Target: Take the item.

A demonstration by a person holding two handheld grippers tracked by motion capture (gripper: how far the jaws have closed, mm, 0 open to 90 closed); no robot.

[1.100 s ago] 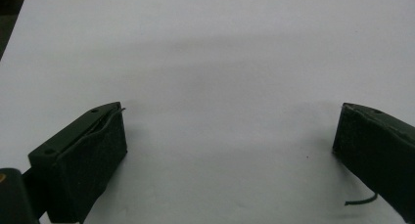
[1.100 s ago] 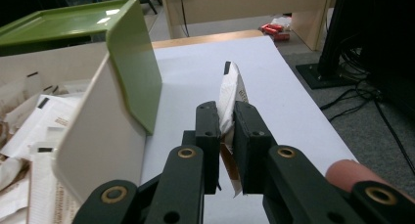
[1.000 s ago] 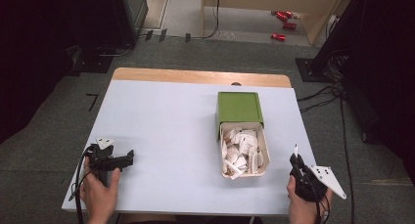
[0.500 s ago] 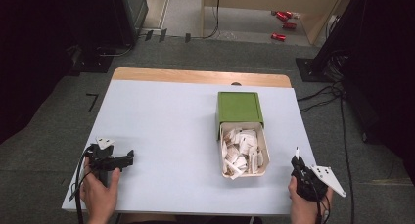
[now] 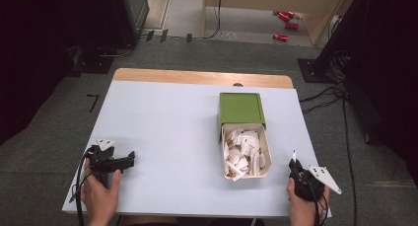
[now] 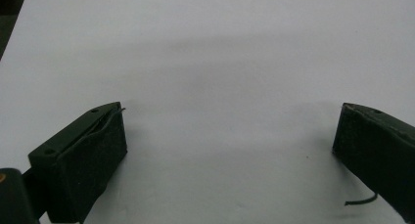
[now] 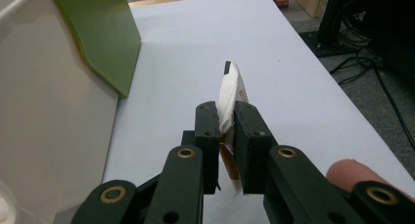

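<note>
My right tongs point(image 7: 226, 117) pinch a white paper packet point(image 7: 231, 93) upright over the table point(image 5: 167, 117).
The packet stands on edge between the pads, just beside the cream tray point(image 5: 267, 157) of similar packets that slides out of a green sleeve point(image 5: 241, 107). My left tongs point(image 6: 230, 136) gape wide with nothing between them, low over bare table near the front left corner, well apart from the tray.

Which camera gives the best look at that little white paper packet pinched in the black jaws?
The right gripper view: the small white paper packet stands close up, clamped between the right gripper jaws. The high view shows it as a tiny white sliver. The left gripper view looks at bare table.
</note>
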